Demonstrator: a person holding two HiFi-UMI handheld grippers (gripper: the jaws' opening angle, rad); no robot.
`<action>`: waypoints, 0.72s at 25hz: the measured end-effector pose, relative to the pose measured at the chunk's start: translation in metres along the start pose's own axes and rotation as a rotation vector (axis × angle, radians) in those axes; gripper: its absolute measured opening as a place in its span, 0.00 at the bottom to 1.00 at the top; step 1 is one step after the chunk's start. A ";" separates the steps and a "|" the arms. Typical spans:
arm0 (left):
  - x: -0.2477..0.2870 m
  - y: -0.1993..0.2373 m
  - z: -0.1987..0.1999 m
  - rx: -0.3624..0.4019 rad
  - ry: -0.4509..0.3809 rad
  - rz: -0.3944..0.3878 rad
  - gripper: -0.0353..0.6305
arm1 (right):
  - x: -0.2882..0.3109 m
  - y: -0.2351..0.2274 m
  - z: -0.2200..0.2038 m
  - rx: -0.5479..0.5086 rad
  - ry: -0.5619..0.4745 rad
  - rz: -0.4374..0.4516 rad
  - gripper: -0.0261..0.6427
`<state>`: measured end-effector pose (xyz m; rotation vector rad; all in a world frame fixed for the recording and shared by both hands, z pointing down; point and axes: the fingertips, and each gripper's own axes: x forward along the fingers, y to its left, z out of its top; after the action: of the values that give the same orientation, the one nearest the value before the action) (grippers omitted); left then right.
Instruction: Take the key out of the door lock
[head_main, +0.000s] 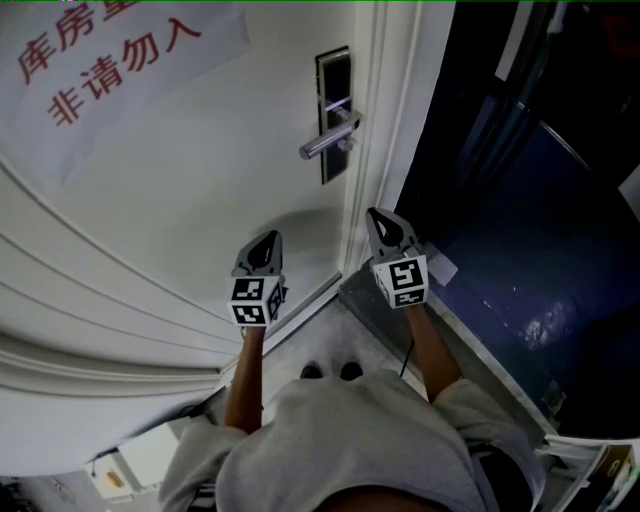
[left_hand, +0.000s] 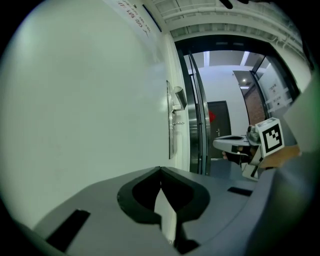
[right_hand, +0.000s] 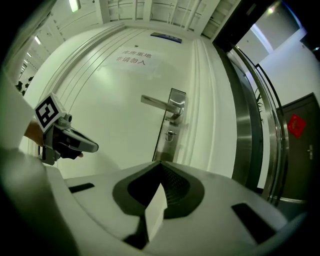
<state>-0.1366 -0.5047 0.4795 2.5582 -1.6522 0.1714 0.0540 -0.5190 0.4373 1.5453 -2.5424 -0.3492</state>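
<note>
The white door carries a dark lock plate with a silver lever handle. In the right gripper view the key sticks out of the plate below the handle. It also shows small in the left gripper view as the key. My left gripper and right gripper hang side by side well below the lock, apart from the door. Both are shut with nothing between their jaws, as the left gripper and right gripper views show.
A paper sign with red characters is on the door's upper left. To the right of the door edge are a steel frame and a dark open doorway. A person's shoes stand at the threshold.
</note>
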 end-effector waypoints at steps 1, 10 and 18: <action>0.001 0.000 0.000 0.001 -0.001 -0.001 0.08 | 0.004 -0.001 0.004 -0.013 -0.006 0.004 0.07; 0.004 0.005 0.004 0.004 -0.013 0.007 0.08 | 0.033 -0.013 0.041 -0.171 -0.051 0.029 0.07; 0.004 0.012 0.005 0.000 -0.016 0.026 0.08 | 0.054 -0.018 0.065 -0.468 -0.047 0.045 0.07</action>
<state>-0.1456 -0.5137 0.4750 2.5454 -1.6921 0.1532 0.0289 -0.5667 0.3706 1.3096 -2.2950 -0.9068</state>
